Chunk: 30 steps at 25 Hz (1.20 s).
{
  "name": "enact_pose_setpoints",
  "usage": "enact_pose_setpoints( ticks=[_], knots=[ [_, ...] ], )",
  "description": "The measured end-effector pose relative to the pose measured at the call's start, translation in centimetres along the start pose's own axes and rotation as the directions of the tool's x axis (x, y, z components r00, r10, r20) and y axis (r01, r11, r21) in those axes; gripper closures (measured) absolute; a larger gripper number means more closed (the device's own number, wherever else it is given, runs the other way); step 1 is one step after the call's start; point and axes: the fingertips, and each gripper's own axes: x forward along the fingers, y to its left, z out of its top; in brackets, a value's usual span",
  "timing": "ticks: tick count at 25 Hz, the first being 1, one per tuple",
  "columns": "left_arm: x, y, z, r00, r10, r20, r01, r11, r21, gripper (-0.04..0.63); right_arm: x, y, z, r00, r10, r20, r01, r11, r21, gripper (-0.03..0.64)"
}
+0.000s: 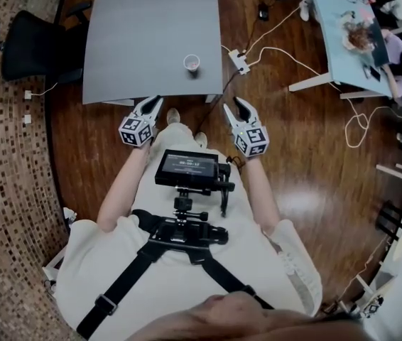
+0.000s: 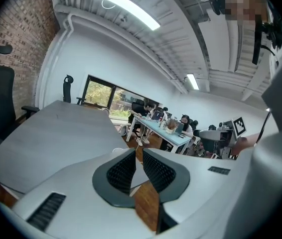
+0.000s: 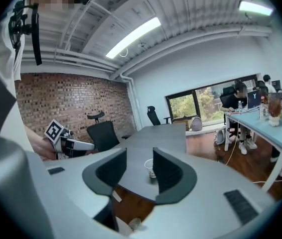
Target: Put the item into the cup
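Note:
A small white paper cup (image 1: 192, 63) stands near the front edge of the grey table (image 1: 137, 27), and no loose item shows in any view. Both grippers hang in the air just short of that edge. My left gripper (image 1: 151, 105) sits to the left of the cup, its jaws (image 2: 138, 153) a narrow slit apart with nothing between them. The cup's rim (image 2: 117, 150) peeks out beside its left jaw. My right gripper (image 1: 235, 107) sits to the right, its jaws (image 3: 140, 154) wide apart and empty. Through that gap the cup (image 3: 149, 167) shows further off on the table.
A black office chair (image 1: 23, 45) stands left of the table. A white power strip (image 1: 238, 61) and cables lie on the wooden floor to the right. People sit at a light blue desk (image 1: 339, 41) at the far right. A screen (image 1: 187, 168) is mounted on the chest rig.

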Motion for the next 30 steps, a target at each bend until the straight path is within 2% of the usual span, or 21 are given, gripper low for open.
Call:
enact_pose_setpoints(
  ticks=[4, 10, 15, 21, 30],
  knots=[
    [0.0, 0.5, -1.3, 1.000, 0.018, -0.018, -0.018, 1.000, -0.024, 0.552, 0.5, 0.5, -0.3, 0.999, -0.008, -0.031, 0.008, 1.000, -0.013, 0.430],
    [0.3, 0.3, -2.6, 0.999, 0.003, -0.053, -0.006, 0.999, -0.048, 0.552, 0.5, 1.4, -1.1, 0.998, -0.024, -0.053, 0.020, 0.996, -0.083, 0.436],
    [0.5, -0.2, -2.9, 0.996, -0.010, -0.094, 0.005, 0.999, -0.046, 0.552, 0.0, 1.2, -3.6, 0.995, -0.027, -0.095, 0.019, 0.997, -0.081, 0.436],
    [0.9, 0.4, -3.5, 0.991, -0.008, -0.135, -0.002, 0.997, -0.074, 0.552, 0.0, 2.1, -3.5, 0.991, -0.052, -0.122, 0.039, 0.993, -0.110, 0.436],
    [1.7, 0.0, -4.4, 0.983, -0.032, -0.182, 0.019, 0.997, -0.071, 0.552, 0.0, 1.1, -7.9, 0.978, -0.078, -0.193, 0.063, 0.995, -0.083, 0.436]
  ],
)
